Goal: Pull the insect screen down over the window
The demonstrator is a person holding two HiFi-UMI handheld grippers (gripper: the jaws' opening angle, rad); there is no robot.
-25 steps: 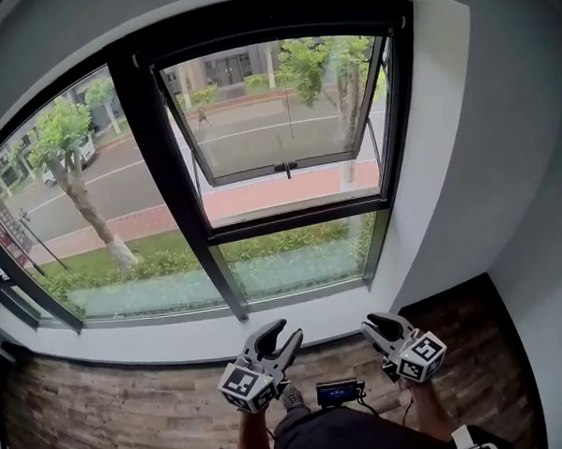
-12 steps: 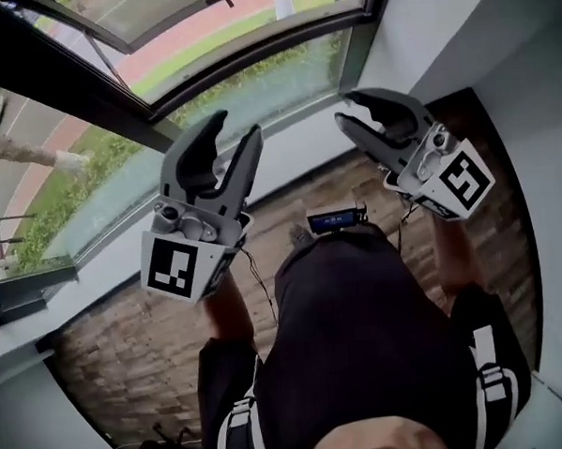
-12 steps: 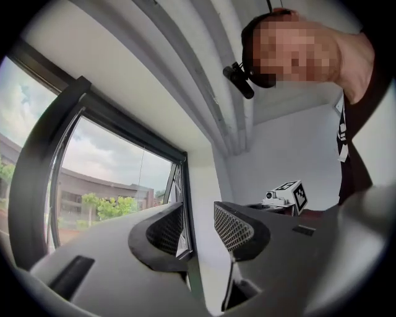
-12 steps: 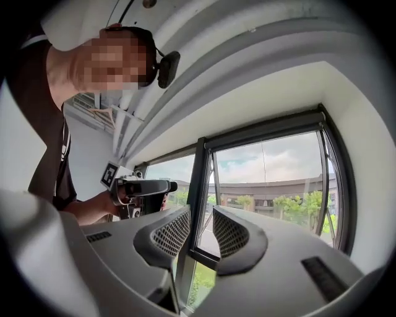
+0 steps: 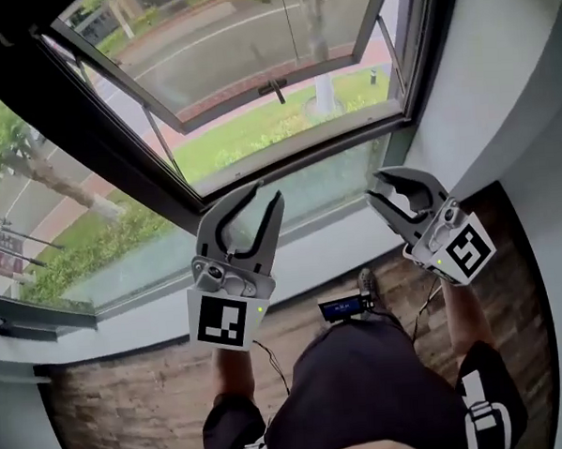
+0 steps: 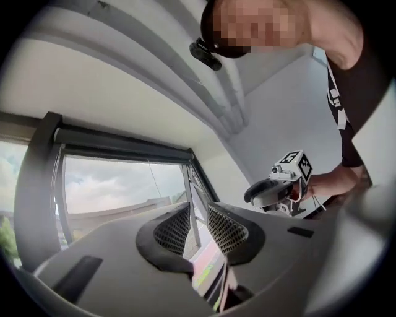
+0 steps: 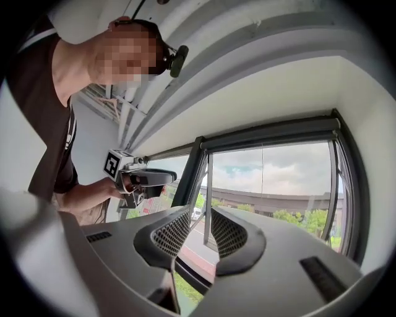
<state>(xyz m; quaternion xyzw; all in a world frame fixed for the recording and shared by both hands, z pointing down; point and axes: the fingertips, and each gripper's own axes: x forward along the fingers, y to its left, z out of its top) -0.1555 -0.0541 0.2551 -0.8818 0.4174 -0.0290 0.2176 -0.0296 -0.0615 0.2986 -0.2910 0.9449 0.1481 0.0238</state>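
Observation:
The black-framed window (image 5: pixel 172 210) fills the upper head view, its tilting sash (image 5: pixel 283 87) pushed outward. A thin pull cord (image 5: pixel 290 26) hangs in front of the glass. In the right gripper view a dark bar (image 7: pixel 272 131) runs along the window's top, with the cord (image 7: pixel 262 167) dropping from it; no screen covers the glass. My left gripper (image 5: pixel 254 207) is raised toward the lower pane, its jaws closing with nothing between them. My right gripper (image 5: pixel 384 191) stands open and empty near the frame's right post, apart from it.
A white sill (image 5: pixel 163 300) runs under the window above a wood-pattern floor (image 5: pixel 112 415). A white wall (image 5: pixel 509 85) closes in at the right. A small black device (image 5: pixel 342 309) with a cable hangs at the person's waist. Outside are trees, grass and a road.
The head camera has swung from the floor back up to the window. Both grippers now point at the lower pane, and the left jaws stand narrower than before.

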